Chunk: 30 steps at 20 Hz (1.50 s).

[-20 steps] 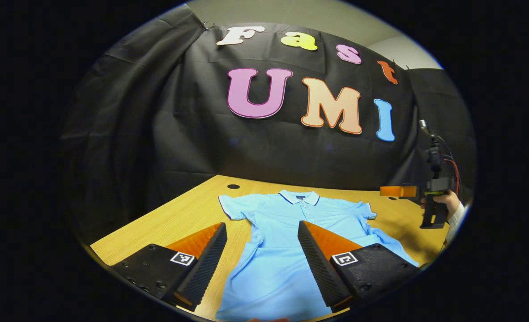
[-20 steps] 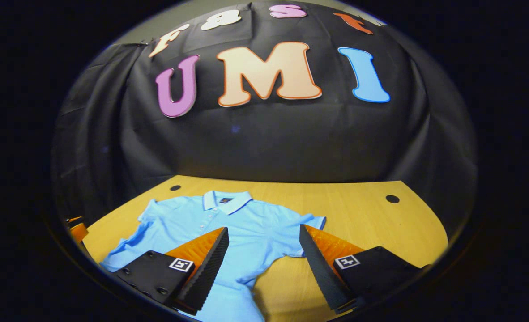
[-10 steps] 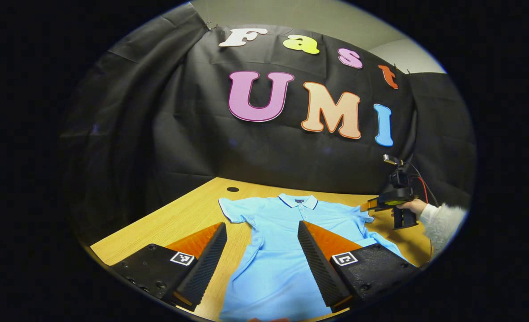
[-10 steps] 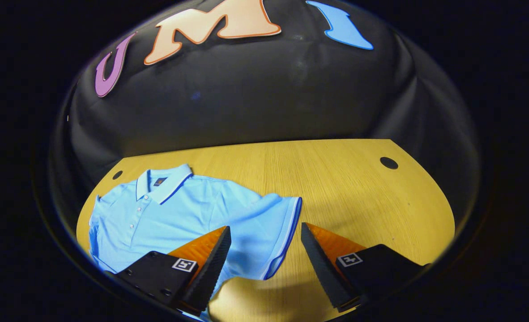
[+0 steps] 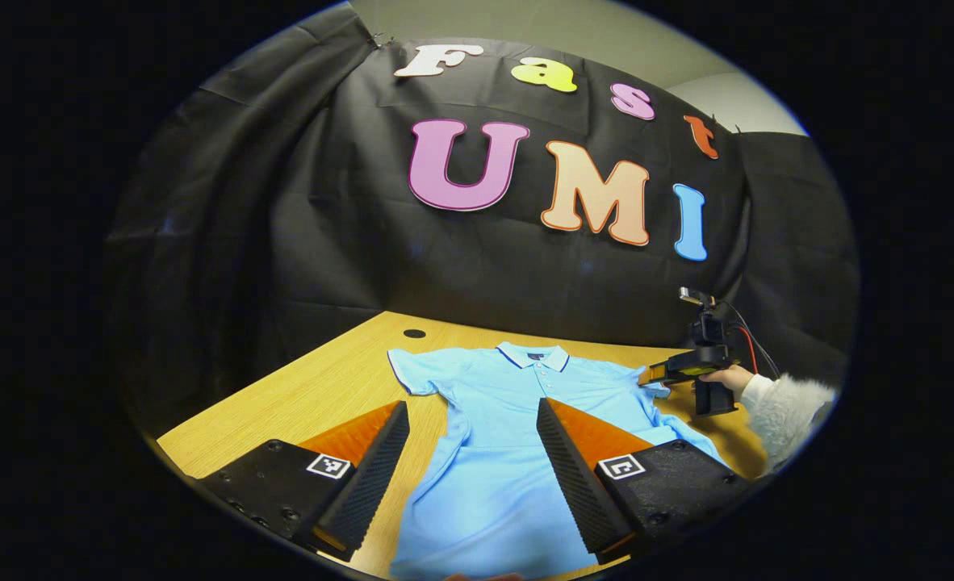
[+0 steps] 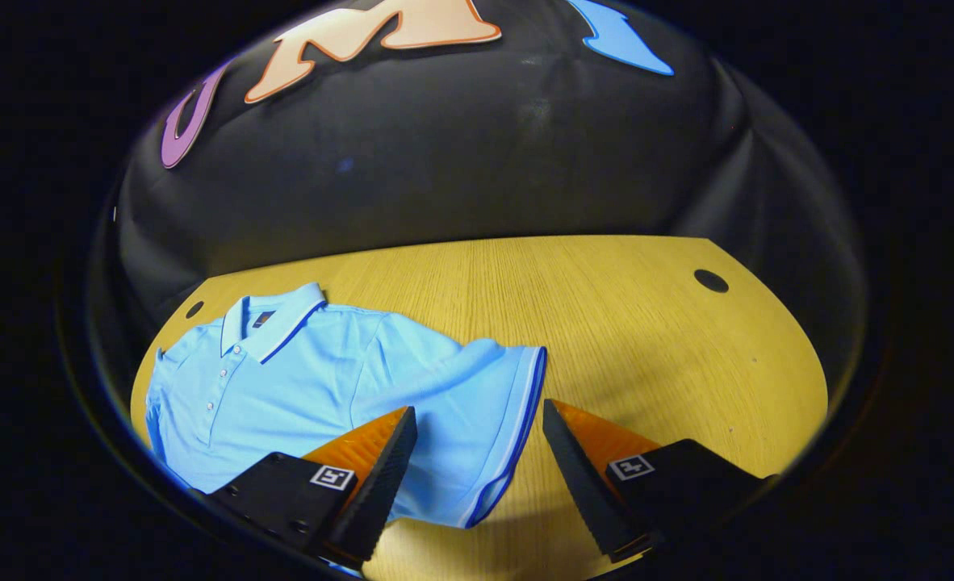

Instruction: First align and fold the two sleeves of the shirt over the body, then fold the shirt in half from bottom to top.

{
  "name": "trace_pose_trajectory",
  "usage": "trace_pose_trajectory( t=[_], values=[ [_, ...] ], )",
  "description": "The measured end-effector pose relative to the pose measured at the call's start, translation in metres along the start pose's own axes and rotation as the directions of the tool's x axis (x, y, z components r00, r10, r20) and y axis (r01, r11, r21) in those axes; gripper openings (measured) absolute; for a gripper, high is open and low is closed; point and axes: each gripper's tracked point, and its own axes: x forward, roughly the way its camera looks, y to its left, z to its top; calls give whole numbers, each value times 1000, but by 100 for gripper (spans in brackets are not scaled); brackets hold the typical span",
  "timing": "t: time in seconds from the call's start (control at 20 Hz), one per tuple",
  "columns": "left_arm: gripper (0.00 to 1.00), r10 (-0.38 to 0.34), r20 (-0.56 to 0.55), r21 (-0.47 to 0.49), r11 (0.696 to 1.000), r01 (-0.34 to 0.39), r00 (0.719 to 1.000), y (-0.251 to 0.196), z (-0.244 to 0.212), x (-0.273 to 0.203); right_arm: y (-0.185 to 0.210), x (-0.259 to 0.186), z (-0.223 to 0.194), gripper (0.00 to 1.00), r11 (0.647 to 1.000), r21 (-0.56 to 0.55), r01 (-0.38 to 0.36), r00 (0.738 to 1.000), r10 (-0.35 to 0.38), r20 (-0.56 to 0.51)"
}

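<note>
A light blue polo shirt (image 5: 517, 428) lies flat on the wooden table (image 5: 315, 395), collar toward the wall, both short sleeves spread out. My left gripper (image 5: 473, 464) hovers open above the shirt's lower body, nothing between its fingers. In the right gripper view the same shirt (image 6: 315, 387) lies to the left, and its right sleeve (image 6: 493, 420) with a dark trimmed cuff lies between the spread fingers of my right gripper (image 6: 477, 468), which is open just above it. In the left gripper view, the right gripper (image 5: 675, 373) and the hand (image 5: 727, 378) holding it are at that sleeve's tip.
Bare table (image 6: 646, 339) stretches to the right of the shirt, with a round cable hole (image 6: 710, 281) near its far right corner and another hole (image 5: 414, 333) at the far left. The black cloth wall closes the back edge. A fluffy white sleeve (image 5: 784, 407) covers the person's arm.
My right gripper has dropped and moved forward over the right sleeve, which now lies between its open fingers. My left gripper has hardly moved.
</note>
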Motion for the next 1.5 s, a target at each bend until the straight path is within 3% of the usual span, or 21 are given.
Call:
trace_pose_trajectory(
  t=[0.05, 0.1, 0.2, 0.3, 0.45, 0.55, 0.65, 0.85, 1.05, 1.2, 1.5],
  values=[
    [95, -2, -4, -1, 1000, 2, 1000, -1, -1, 1, 0, -1, 2, 93, 1000, -11, -3, 1000, 3, 11],
    [95, -2, -8, -1, 1000, 2, 1000, -1, -2, 1, 4, 0, 1, 97, 1000, -10, -14, 1000, 14, 7],
    [95, -3, -13, -2, 1000, 3, 1000, -1, -4, 2, 6, -1, 2, 82, 1000, -7, -25, 1000, 25, 3],
    [95, -6, -17, -2, 1000, 6, 1000, -3, -5, 2, 7, -3, 1, 65, 999, -4, -39, 999, 39, -2],
    [95, -22, -16, 2, 1000, 22, 1000, -7, -5, 0, 11, -5, 0, 24, 998, 21, -54, 998, 54, -23],
    [95, -26, -16, 3, 1000, 26, 1000, -9, -4, -1, 11, -7, -1, 8, 998, 24, -55, 998, 56, -29],
    [95, -29, -17, 3, 1000, 29, 999, -9, -4, -1, 11, -8, 0, 2, 998, 40, -45, 998, 47, -36],
    [95, -31, -24, -2, 1000, 31, 999, -9, -5, -2, 24, -23, 19, 2, 996, 48, -73, 997, 72, 23],
    [95, -33, -31, -3, 999, 33, 999, -9, -7, -3, 65, -51, 50, 2, 978, 87, -189, 977, 178, 116],
    [95, -42, -31, -4, 999, 42, 999, -12, -5, -3, 97, -63, 52, 2, 966, 50, -252, 960, 243, 142],
    [95, -54, -35, -10, 999, 53, 998, -14, -8, -2, 177, -69, 30, 2, 911, 80, -404, 913, 396, 98]
  ],
)
